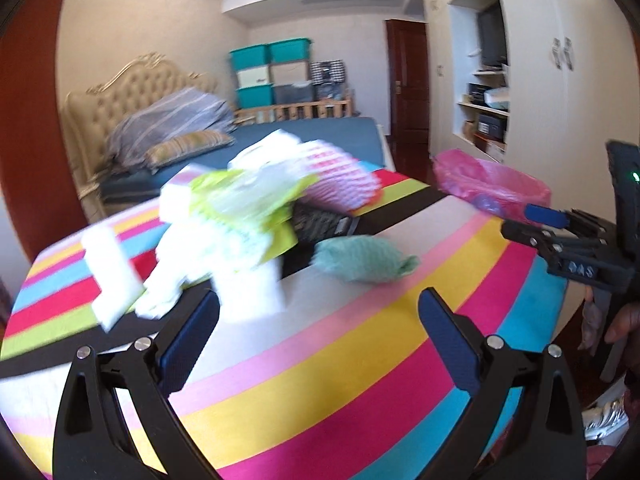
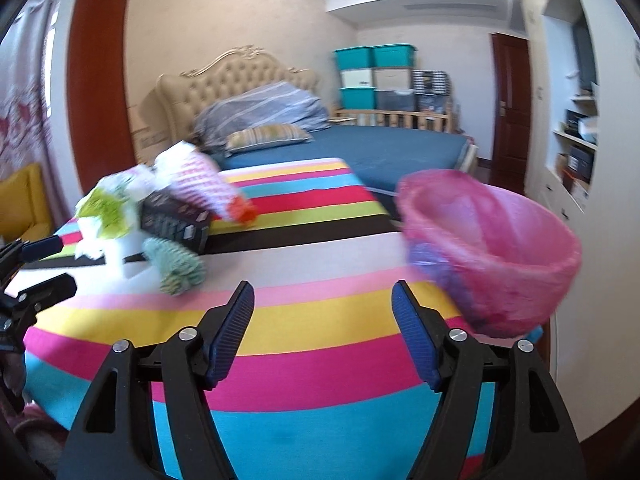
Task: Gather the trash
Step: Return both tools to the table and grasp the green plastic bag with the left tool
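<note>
A heap of trash lies on the striped tablecloth: crumpled green-and-white wrappers, a pink-and-white foam net, a black box, a green foam net and a white paper. My left gripper is open just short of the heap, with nothing between its fingers. A pink-lined bin stands at the table's right edge. Left of the bin, my right gripper is open and empty over bare cloth, with the green net further to its left.
Behind the table is a bed with pillows and a tufted headboard. Teal storage boxes are stacked at the far wall. A white shelf unit and a dark door are on the right, a yellow chair on the left.
</note>
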A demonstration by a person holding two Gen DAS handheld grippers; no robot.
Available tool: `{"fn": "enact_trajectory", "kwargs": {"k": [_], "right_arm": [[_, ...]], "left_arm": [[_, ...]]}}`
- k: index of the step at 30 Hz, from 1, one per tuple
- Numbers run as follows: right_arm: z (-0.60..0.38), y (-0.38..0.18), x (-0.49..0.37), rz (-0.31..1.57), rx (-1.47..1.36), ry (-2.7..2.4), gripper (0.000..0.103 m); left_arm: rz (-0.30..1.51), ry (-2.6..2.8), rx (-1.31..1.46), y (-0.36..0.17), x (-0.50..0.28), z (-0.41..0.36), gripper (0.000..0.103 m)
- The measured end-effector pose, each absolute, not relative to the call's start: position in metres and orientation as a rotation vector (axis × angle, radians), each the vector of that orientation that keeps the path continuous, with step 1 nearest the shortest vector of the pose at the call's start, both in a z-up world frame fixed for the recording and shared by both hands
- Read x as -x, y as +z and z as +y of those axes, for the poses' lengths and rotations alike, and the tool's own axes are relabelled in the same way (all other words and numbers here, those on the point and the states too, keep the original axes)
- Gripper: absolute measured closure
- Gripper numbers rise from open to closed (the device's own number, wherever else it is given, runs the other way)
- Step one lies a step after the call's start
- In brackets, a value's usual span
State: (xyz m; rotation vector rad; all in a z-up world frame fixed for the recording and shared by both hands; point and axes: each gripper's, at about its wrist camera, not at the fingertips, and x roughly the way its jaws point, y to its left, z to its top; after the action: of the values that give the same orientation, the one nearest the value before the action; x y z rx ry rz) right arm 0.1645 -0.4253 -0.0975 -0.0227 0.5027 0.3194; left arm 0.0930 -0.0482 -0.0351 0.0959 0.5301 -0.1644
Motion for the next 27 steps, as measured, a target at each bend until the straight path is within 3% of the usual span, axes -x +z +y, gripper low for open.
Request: {"fn": "enact_trajectory", "kwargs": {"k": [5,20,21,23,24,27], "right_arm": [[-0.398,-0.101,-0.161,0.519,0.051,0.373,0.033],[-0.347,-0.095,-0.162,0.526,0.126,0.477,0.031],[-0.346,-0.096,-0.162,0.528,0.129,0.479,0.030],[-0.344,-0.097,-0.162,0.534,0.137,0.480,0.030],[-0.343,-0.098,-0.164,0.538,0.139,0.480,0.030],[-0.339,-0.099,-0.169,0.561,0.141,0.483,0.030]], "left_arm": [[0.520,-0.173,0.067,-0.022,-0.097,-0.016,0.005],[0.526,-0.066,-0.010,-0.020,-0.165,-0.015,0.005],[0.504,-0.057,-0.017,-0.019,-0.164,-0.015,0.007],[0.486,-0.076,-0.041,-0.017,-0.163,-0.018,0.021],[0.492,-0.089,-0.062,-0.017,-0.163,-0.020,0.034],[0.476,-0.108,-0.087,-0.020,-0.157,-0.024,0.040]]}}
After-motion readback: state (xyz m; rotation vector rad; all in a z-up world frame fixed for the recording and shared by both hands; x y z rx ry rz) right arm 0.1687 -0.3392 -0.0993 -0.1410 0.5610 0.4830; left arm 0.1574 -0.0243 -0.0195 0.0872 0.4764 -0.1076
